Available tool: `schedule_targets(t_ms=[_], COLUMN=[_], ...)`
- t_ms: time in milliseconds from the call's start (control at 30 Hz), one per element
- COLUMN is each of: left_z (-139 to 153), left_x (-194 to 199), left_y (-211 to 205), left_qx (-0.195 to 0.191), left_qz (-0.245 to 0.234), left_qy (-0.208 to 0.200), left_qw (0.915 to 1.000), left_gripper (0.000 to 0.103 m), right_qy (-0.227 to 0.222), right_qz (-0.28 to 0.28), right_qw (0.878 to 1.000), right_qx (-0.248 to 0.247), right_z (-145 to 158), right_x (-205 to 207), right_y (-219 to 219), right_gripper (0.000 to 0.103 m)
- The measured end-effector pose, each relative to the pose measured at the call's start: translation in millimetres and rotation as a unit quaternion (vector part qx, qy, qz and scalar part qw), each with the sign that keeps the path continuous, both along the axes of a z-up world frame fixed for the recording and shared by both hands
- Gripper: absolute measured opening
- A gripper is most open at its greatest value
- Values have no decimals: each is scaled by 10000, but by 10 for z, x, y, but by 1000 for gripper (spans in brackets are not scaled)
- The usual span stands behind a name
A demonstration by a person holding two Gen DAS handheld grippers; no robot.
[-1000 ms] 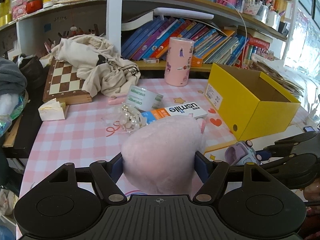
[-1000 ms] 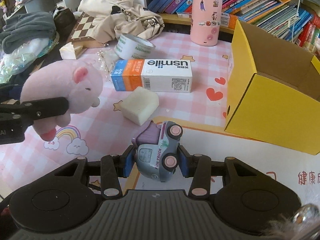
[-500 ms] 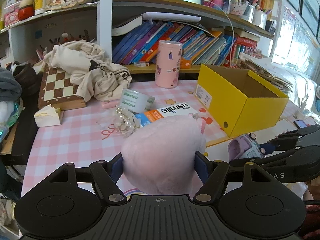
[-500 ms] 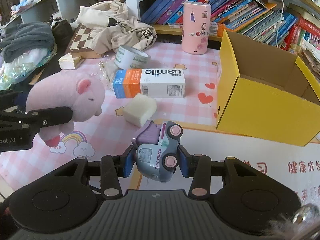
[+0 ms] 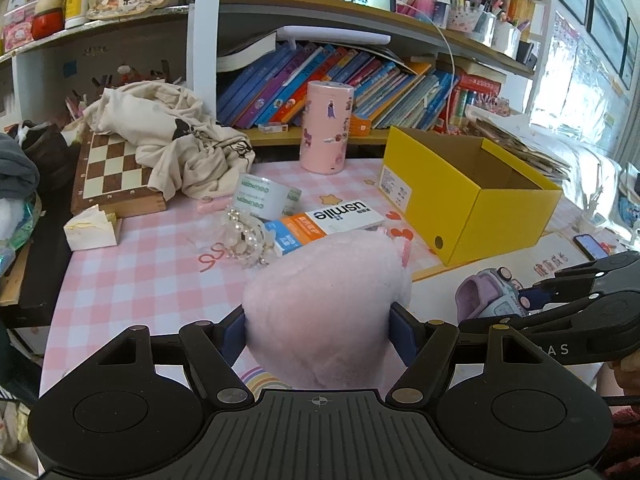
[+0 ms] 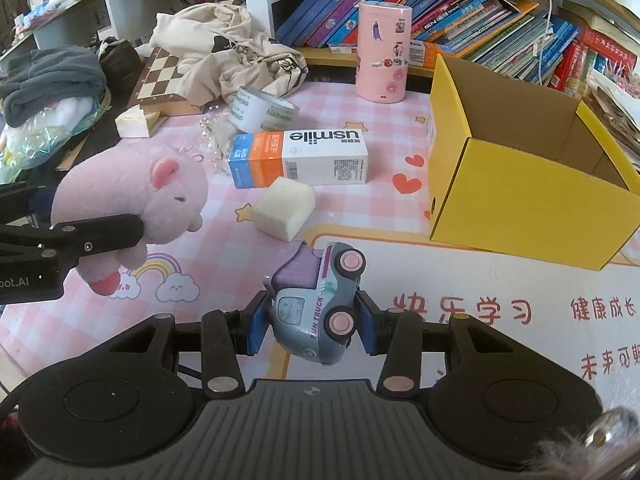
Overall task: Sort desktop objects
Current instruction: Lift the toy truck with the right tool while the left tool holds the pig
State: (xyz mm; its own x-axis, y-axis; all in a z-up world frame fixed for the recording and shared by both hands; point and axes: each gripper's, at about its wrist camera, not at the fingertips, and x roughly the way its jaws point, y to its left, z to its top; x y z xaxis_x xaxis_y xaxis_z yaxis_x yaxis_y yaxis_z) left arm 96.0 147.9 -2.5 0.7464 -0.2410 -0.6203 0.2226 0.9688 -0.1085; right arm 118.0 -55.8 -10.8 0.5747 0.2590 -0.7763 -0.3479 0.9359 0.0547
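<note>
L gripper pinches pink plush pig above the desk mat, snout facing right toward yellow box, while R gripper clamps toy truck tipped on its side, wheels right, long axis pointing away w/ cab nearest camera.

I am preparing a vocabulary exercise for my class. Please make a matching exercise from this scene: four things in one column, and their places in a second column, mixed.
Things:
1. pink plush pig
2. toy truck
3. roll of tape
4. foam block

Places:
A. on the mat, just in front of the usmile box
B. between the jaws of the right gripper
C. on the mat beside the cream cloth
D. between the jaws of the left gripper

Pairs: 1-D, 2-B, 3-C, 4-A
</note>
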Motion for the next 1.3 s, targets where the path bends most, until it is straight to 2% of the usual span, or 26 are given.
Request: schedule_targets(t_ms=[1300], left_z=[-37], left_x=[-3], left_y=[-169], left_qx=[27], left_qz=[-408], left_qy=[67], left_qw=[9991], left_gripper=[72], right_qy=[151], right_qz=[-331], right_qw=[9993], right_qx=[13], right_z=[-105], right_x=[-137], right_y=[-146], right_gripper=[42])
